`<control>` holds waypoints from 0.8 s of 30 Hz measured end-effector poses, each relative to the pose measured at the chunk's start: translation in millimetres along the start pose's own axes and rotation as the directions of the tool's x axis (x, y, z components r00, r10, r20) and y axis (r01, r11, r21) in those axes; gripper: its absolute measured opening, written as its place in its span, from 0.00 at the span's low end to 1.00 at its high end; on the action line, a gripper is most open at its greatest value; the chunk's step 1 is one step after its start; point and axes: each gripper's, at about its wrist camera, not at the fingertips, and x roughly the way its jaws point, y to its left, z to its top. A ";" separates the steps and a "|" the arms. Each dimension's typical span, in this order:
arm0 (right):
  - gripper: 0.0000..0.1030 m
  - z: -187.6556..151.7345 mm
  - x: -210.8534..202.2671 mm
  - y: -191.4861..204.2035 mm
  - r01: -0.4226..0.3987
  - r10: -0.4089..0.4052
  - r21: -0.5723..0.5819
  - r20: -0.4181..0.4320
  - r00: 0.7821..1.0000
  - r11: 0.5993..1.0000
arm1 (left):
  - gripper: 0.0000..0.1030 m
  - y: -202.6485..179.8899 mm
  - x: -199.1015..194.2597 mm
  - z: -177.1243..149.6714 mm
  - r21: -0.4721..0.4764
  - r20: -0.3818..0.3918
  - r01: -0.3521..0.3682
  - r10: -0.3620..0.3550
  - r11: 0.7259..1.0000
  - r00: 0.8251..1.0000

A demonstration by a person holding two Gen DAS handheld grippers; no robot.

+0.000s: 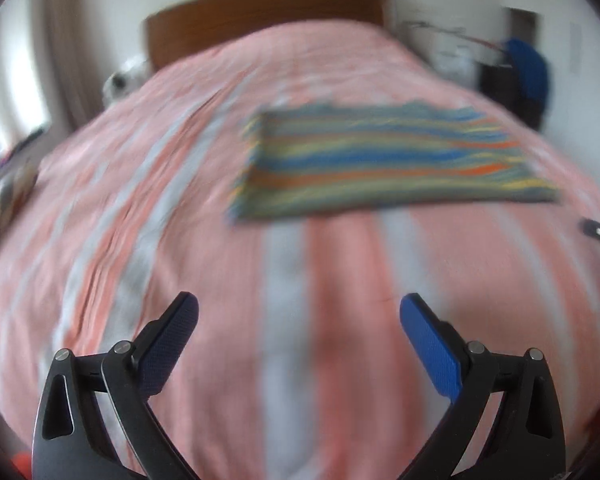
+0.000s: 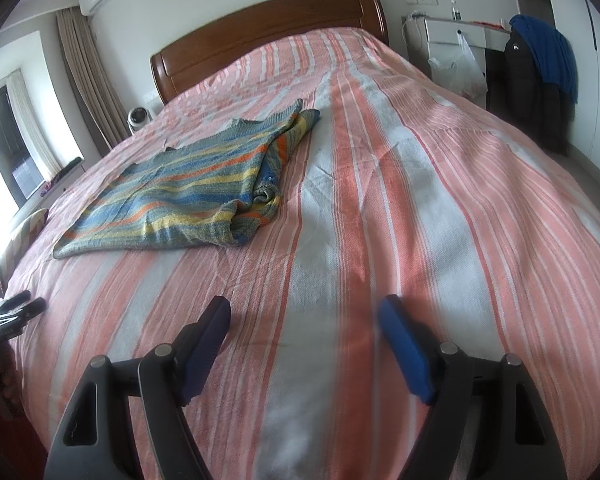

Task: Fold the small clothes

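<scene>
The sweater (image 2: 180, 188) is lying flat on the bed (image 2: 380, 200), with its far right part bunched up in folds. In the right wrist view it is lying to the left, in front of the headboard (image 2: 260, 28). Both hand-held grippers, the left hand-held gripper (image 1: 299, 312) and the right hand-held gripper (image 2: 304, 312), are hanging over the near end of the bed, well apart from the sweater.

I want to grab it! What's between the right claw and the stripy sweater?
Only bare bedspread between the right claw and sweater, per the right wrist view.
</scene>
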 end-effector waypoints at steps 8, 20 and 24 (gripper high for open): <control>0.74 40.8 -23.1 -29.8 -0.086 0.089 0.080 -0.038 0.995 0.993 | 0.98 -155.0 35.5 61.5 0.311 -0.060 0.296 -0.292 0.903 0.955; 0.63 166.9 121.2 -50.5 -0.283 0.334 0.214 -0.262 0.905 0.935 | 0.04 -209.0 133.8 109.4 0.224 -0.130 0.387 -0.366 0.895 0.922; 0.15 190.9 193.7 -29.8 -0.289 0.387 0.328 -0.292 0.874 0.899 | 0.04 -180.2 120.5 115.1 0.150 -0.091 0.405 -0.396 0.902 0.914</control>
